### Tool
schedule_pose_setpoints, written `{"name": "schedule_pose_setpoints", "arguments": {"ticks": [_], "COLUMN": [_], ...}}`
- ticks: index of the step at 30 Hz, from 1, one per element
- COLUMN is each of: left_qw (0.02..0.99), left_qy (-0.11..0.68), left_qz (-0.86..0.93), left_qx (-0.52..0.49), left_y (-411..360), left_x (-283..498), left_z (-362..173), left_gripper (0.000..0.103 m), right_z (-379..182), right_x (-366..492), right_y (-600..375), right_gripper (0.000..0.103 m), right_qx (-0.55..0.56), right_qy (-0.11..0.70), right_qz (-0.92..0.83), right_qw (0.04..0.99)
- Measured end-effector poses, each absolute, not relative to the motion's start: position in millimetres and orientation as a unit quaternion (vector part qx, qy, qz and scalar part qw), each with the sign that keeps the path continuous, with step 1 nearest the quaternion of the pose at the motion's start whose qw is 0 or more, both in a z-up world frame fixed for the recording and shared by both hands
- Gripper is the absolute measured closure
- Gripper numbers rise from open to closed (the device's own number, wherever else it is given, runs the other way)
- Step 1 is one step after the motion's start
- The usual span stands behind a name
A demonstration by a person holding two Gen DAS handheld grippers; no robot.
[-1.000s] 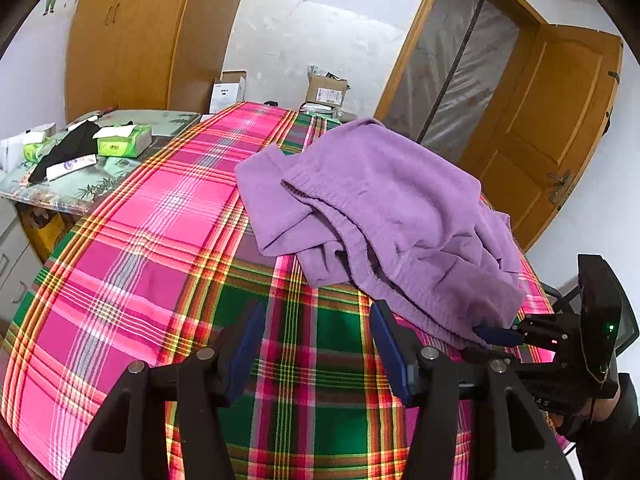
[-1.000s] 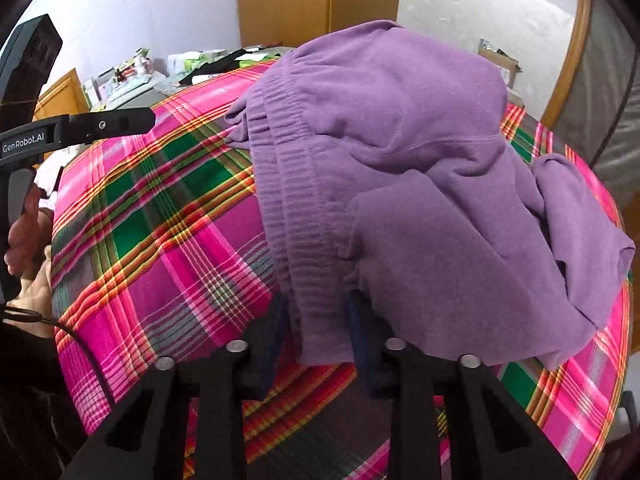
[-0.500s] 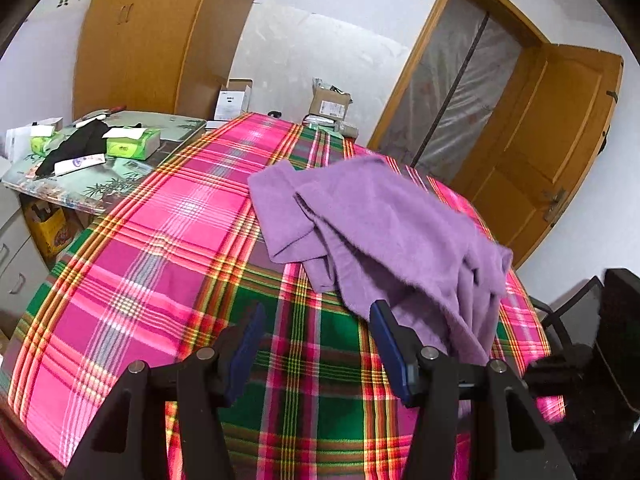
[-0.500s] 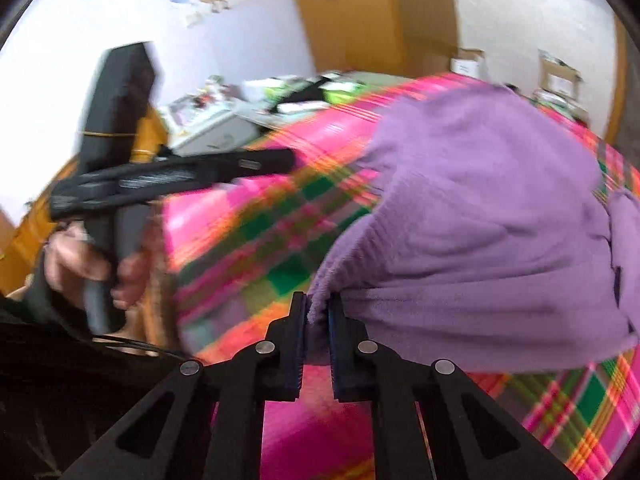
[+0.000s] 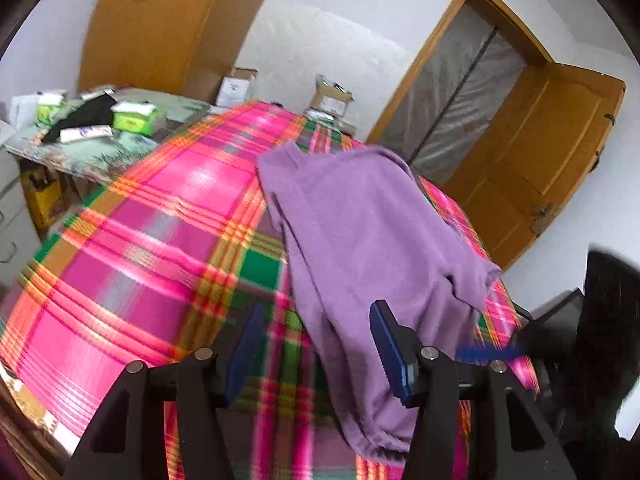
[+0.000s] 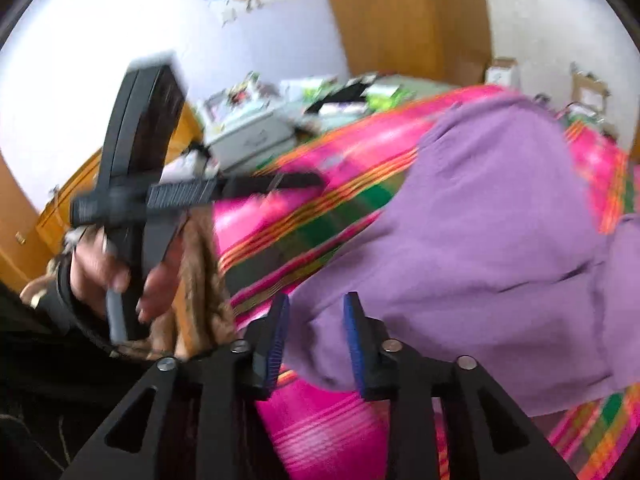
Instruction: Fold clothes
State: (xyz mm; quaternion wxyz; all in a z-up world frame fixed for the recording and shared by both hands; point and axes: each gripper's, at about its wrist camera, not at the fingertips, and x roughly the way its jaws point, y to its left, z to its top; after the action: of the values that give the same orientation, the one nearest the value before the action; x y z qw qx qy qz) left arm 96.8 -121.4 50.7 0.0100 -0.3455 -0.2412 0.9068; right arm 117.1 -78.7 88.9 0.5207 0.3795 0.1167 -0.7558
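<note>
Bright daylight, heavy motion blur, fisheye bending and dark vignetted corners.

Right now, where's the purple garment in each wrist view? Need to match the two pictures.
Left wrist view: purple garment runs from centre down to the lower right, draped over the near edge of the plaid cloth.
Right wrist view: purple garment fills the right half; its near edge sits between the opening jaws of the right gripper.
Shared landmark: green tissue box on the side table behind.
</note>
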Motion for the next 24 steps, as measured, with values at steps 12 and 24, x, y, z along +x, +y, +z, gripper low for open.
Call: {"name": "schedule_pose_setpoints", "arguments": {"ticks": [12,24], "left_qw": [0.042,0.076], "left_qy": [-0.257,-0.261], "left_qz": [0.873,0.868], "left_qx": [-0.413,-0.415], "left_y": [-95,-81], "left_x": [80,71], "left_z": [11,6], "left_gripper": [0.048,0.092], "right_z": [118,101], "right_x": [46,29], "right_y": [-60,-56], "right_gripper": [0.069,0.069], "right_qx": [0.308,0.327], "right_qy": [0.094,0.073], "right_qz": [-0.831,-0.832], "right_qw": [0.453,0.443]}}
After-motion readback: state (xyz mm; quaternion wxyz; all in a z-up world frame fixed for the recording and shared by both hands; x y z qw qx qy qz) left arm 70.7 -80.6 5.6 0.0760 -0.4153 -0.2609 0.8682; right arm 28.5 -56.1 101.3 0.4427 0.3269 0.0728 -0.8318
